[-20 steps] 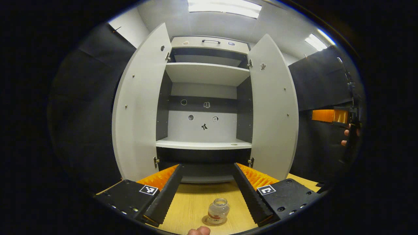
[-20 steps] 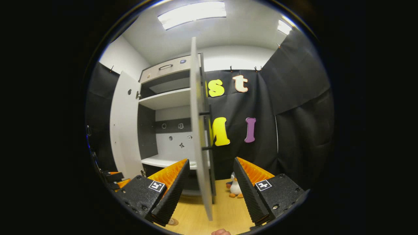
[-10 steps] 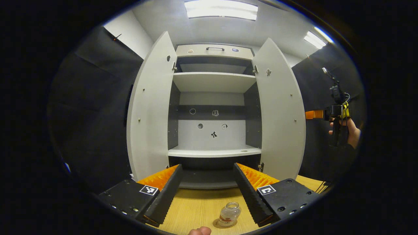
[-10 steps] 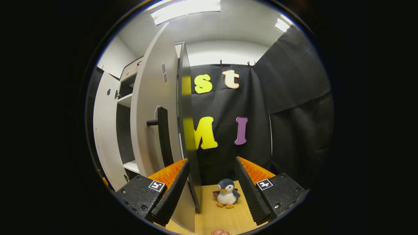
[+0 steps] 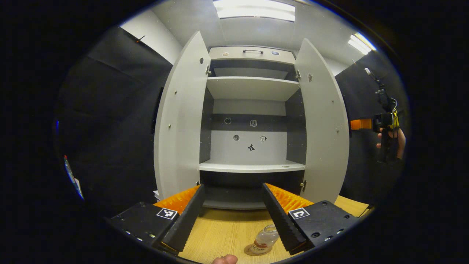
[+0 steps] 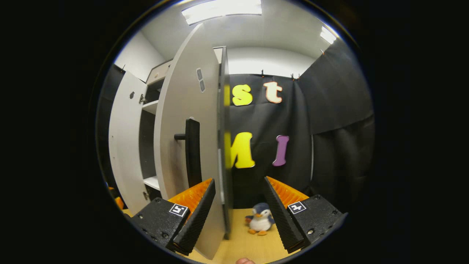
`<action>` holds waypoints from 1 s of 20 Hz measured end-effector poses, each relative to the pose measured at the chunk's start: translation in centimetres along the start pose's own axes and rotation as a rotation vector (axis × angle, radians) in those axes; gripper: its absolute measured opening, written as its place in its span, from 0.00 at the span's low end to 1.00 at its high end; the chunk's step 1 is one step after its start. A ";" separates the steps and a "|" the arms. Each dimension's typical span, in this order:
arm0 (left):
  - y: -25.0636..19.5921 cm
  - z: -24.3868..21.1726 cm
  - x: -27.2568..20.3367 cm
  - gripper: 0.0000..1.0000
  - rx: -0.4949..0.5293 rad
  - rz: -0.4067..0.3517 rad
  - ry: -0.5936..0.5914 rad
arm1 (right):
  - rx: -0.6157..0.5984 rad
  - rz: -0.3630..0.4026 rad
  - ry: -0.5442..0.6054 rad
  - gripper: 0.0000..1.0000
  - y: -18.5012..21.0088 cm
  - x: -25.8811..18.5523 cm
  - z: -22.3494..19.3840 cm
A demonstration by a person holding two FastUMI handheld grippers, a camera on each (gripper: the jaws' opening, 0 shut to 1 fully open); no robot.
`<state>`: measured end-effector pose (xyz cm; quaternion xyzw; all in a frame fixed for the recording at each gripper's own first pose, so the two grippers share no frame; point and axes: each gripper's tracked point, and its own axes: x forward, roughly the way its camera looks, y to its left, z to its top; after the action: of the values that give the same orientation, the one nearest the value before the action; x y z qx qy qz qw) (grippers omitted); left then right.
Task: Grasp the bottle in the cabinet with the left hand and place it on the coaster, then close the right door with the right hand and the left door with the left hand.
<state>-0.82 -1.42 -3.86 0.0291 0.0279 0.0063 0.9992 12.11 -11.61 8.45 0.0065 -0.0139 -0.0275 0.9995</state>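
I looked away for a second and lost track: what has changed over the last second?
The right tongs swung around from the right door's thin edge to its outer face, where the black handle now shows, with a toy penguin ahead. The left tongs drifted left, so the bottle on its coaster sits nearer the right finger. Both tongs stayed open, both doors open, the bottle untouched.

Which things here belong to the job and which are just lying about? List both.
Job:
small clear glass bottle
round brown coaster under it
tall grey cabinet
grey right door with black bar handle
grey left door
left gripper, open
right gripper, open

Lying about:
plush penguin toy
wooden tabletop
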 end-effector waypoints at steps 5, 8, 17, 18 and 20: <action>1.2 0.3 -0.4 0.94 0.000 0.031 -0.006 | 0.005 0.072 -0.006 0.81 3.8 1.2 -0.4; 2.2 1.3 -0.7 0.94 -0.006 0.049 -0.013 | -0.008 0.096 -0.007 0.81 5.9 2.3 -0.5; 4.2 1.7 -1.4 0.94 -0.035 0.097 -0.022 | -0.018 0.145 -0.016 0.83 9.6 2.7 -0.6; 4.4 2.0 -1.5 0.94 -0.033 0.103 -0.024 | -0.038 0.140 -0.023 0.82 9.5 1.8 -0.7; 4.9 2.8 -1.9 0.94 -0.024 0.115 -0.043 | -0.057 0.118 -0.026 0.82 9.2 -0.7 -1.9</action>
<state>-2.56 3.32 -0.65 0.0189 0.0044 0.0632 0.9978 11.95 -2.37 6.61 -0.0233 -0.0264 0.0311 0.9989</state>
